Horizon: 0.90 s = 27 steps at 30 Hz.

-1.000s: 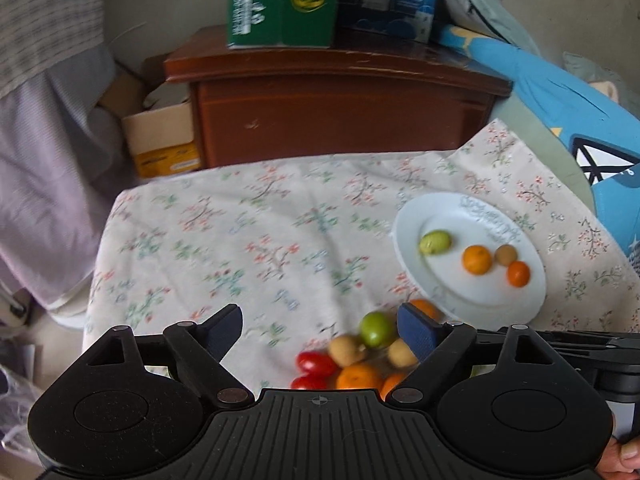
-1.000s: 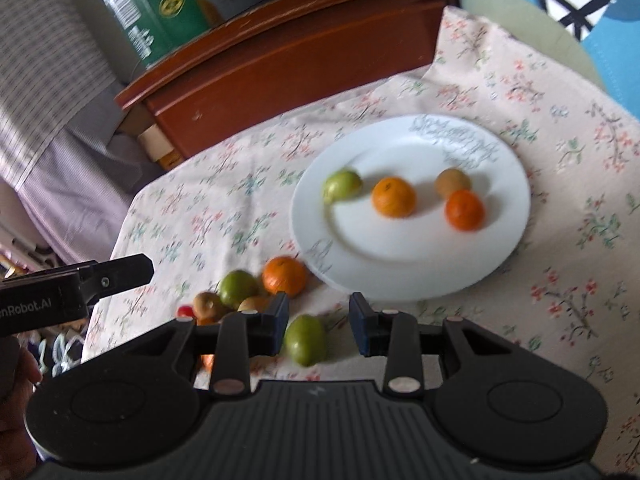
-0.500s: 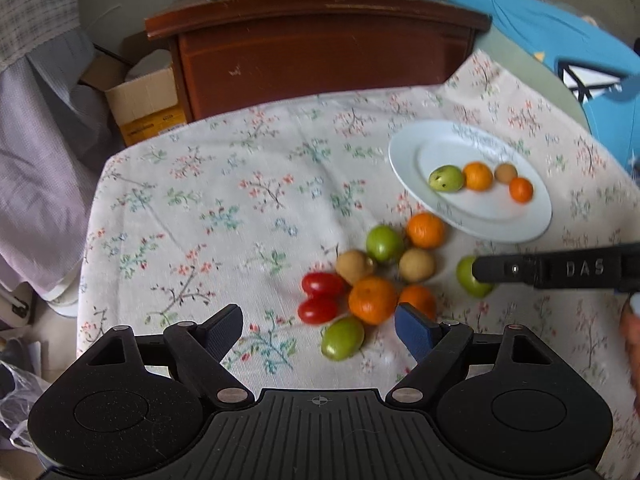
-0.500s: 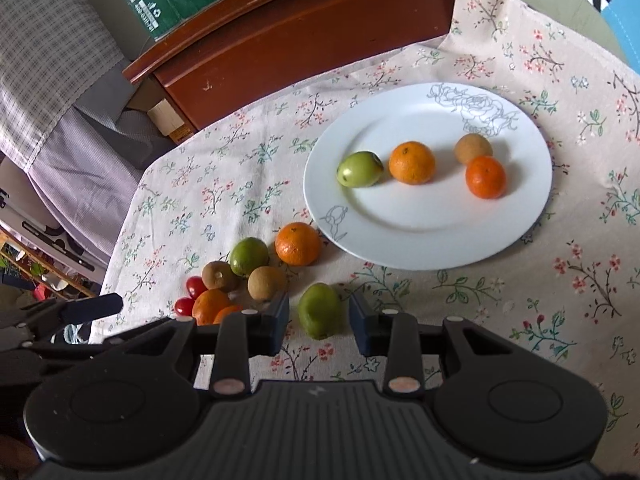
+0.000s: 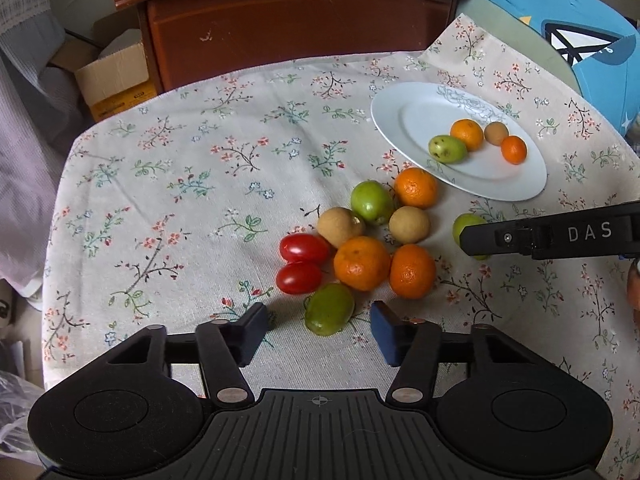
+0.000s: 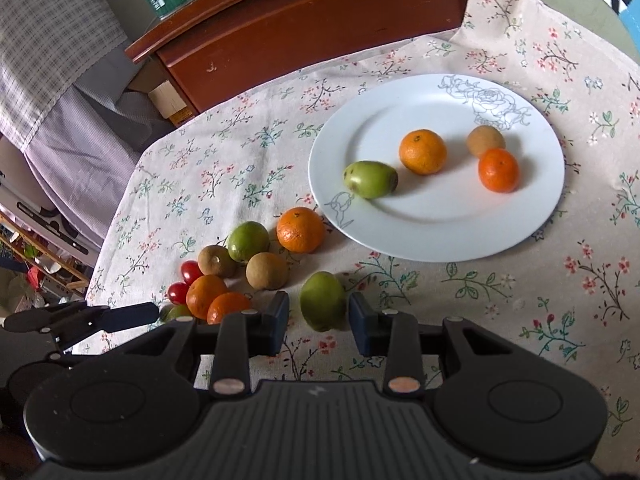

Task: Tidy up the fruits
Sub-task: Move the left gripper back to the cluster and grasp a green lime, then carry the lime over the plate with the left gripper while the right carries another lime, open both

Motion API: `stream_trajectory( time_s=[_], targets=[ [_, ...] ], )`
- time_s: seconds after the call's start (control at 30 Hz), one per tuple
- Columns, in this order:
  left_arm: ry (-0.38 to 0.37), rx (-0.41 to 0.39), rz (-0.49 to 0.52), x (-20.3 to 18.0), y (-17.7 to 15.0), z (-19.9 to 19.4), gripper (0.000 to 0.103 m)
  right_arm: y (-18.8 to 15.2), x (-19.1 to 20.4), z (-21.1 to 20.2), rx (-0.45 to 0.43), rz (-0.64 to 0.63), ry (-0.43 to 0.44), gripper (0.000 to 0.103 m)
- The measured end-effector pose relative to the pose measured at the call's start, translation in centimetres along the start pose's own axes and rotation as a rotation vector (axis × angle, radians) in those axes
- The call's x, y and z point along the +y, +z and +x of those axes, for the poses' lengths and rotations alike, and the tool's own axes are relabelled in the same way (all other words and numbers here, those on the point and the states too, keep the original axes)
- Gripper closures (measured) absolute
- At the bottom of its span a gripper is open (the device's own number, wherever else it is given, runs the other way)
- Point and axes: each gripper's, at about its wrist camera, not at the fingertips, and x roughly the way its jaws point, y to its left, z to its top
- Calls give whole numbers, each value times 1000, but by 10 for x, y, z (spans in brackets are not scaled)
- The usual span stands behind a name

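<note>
Green fruit [image 6: 323, 301] lies on the flowered cloth of the tabletop [image 6: 500, 300], apart from the main heap, between the two pads of the right hand-held gripper [image 6: 319, 322]. Jaws part-open, a narrow gap showing on each side of the fruit; no contact that I can see. Nothing held.

Second green fruit [image 5: 329, 308] sits at the near edge of the heap, between the pads of the left hand-held gripper [image 5: 319, 330]. Jaws wide open here, well clear on both sides, empty. This fruit is just beside a big orange [image 5: 362, 263] and a red tomato [image 5: 299, 277]; whether it touches them I cannot tell.

Heap on the cloth: three oranges, two brown round fruits, one round green fruit [image 5: 371, 201], two tomatoes, packed close, several touching.

White plate [image 6: 532, 224] stands beyond the heap, toward the right side. On it: a green fruit [image 6: 370, 179], two oranges, one brown fruit, loosely spread, much bare plate left near its front rim.

Step in hand, by my reading: pick-up of loose fruit for transfer to the plate, the right side nearest to a grip. About a third of the fruit is on the plate.

Next move likely calls for closing the right jaws squarely across the fruit's narrow width, gently, since it looks smooth and oval and could squirt out forward. Then lift clear and carry over the near rim to a bare patch. Left side needs a short advance first, without nudging the orange or tomato.
</note>
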Motion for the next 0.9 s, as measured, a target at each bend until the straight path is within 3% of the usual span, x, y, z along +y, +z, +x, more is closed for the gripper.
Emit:
stream_trajectory(
  time_s=[0.2, 0.33, 0.6, 0.9],
  targets=[
    [8, -24, 25, -2, -2, 0, 61, -3, 4, 6, 3, -38, -24, 72],
    [-1, -37, 43, -6, -3, 0, 80, -4, 6, 7, -8, -60, -36, 76],
    [-30, -54, -2, -8, -1, -12, 80, -1, 7, 2, -25, -57, -24, 76],
    [-57, -172, -31, -9, 26, -49, 80, 10, 9, -17, -80, -38, 5, 76]
  ],
)
